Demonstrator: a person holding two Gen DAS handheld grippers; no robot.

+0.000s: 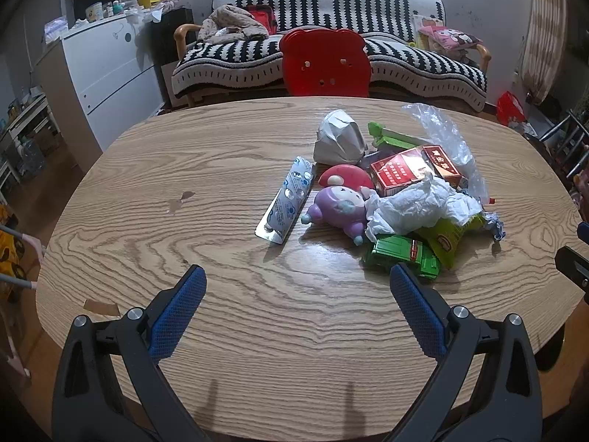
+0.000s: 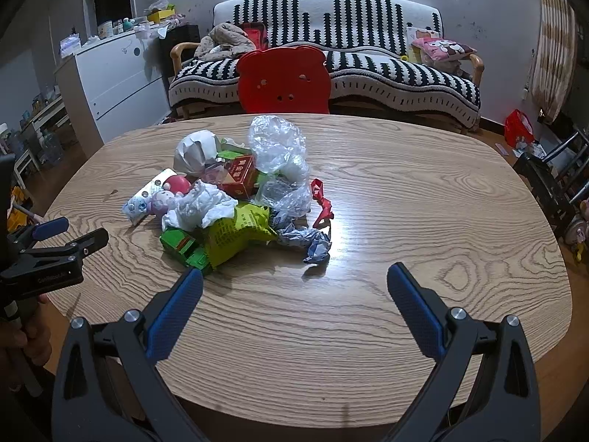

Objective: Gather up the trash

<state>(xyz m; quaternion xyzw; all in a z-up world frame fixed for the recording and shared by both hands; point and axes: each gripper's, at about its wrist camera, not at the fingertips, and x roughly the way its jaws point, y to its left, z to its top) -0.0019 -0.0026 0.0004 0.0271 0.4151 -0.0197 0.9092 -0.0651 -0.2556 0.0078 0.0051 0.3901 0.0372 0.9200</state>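
Green toy car (image 1: 403, 256) half under crumpled tissue (image 1: 416, 204) & yellow-green wrapper (image 1: 451, 234).

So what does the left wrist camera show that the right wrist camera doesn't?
Only the left wrist view shows the whole blister pack, the purple doll unhidden, and the chipped patch on the table edge. Only the right wrist view shows the red wrapper strip, the whole clear plastic bag, and the left gripper from the side. Both show the crumpled white tissue, red box, green toy car, wooden table, red chair and striped sofa.
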